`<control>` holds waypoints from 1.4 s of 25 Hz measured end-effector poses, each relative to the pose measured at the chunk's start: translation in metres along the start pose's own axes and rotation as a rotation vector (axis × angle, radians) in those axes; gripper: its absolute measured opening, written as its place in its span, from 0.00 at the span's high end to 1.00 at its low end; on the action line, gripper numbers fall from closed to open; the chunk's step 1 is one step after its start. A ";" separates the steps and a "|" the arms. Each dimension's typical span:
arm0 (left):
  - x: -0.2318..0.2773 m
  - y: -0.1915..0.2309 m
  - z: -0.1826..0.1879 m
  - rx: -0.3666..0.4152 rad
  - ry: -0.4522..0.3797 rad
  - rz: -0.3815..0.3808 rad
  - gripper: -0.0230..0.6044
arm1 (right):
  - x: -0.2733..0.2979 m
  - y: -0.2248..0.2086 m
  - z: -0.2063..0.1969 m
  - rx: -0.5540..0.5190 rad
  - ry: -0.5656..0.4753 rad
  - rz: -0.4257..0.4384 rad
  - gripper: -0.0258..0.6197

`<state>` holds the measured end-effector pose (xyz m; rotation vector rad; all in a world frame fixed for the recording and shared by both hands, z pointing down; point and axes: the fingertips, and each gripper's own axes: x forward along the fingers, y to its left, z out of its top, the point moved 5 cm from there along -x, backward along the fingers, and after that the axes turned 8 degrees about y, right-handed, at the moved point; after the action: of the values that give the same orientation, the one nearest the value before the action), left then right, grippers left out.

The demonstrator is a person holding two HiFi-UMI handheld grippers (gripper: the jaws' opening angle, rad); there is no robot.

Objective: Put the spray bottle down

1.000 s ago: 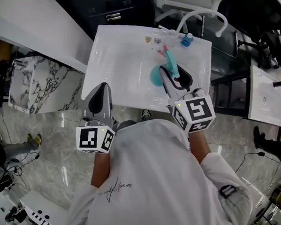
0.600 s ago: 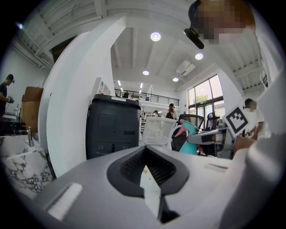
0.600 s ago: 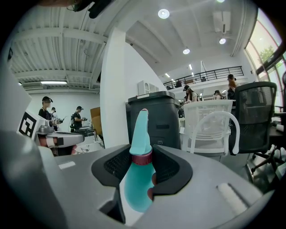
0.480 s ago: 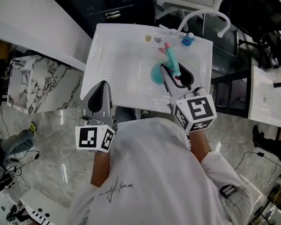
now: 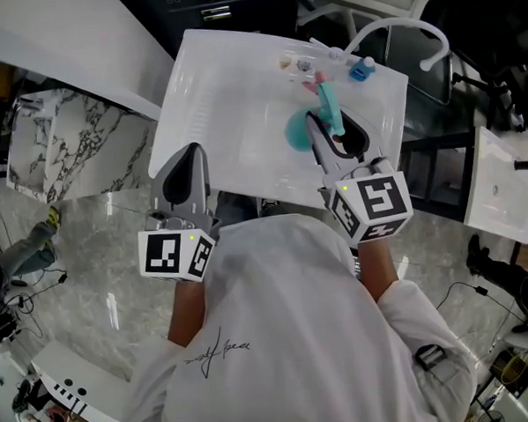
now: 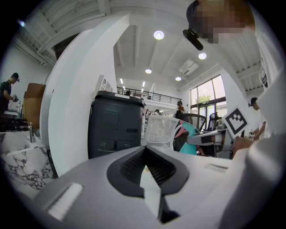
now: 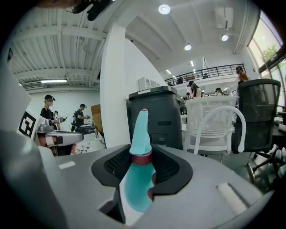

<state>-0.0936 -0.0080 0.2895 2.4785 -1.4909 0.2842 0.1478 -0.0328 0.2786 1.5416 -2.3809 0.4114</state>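
Head view: right tongs (image 5: 330,128) clamp spray bottle (image 5: 296,132); shirt script (image 5: 215,354) illegible.

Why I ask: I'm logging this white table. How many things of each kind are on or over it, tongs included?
Teal spray bottle: 1
Tongs: 2, the left tongs and the right tongs
Small blue object: 1
Tiny items, too small to identify: 2
Total: 6
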 end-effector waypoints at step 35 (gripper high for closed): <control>0.026 0.059 -0.016 -0.067 0.068 0.014 0.90 | 0.100 0.000 0.016 -0.028 0.096 0.091 0.75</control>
<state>-0.1348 -0.0520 0.3179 2.3824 -1.4666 0.3127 0.1071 -0.1225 0.3013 1.3733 -2.3783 0.4584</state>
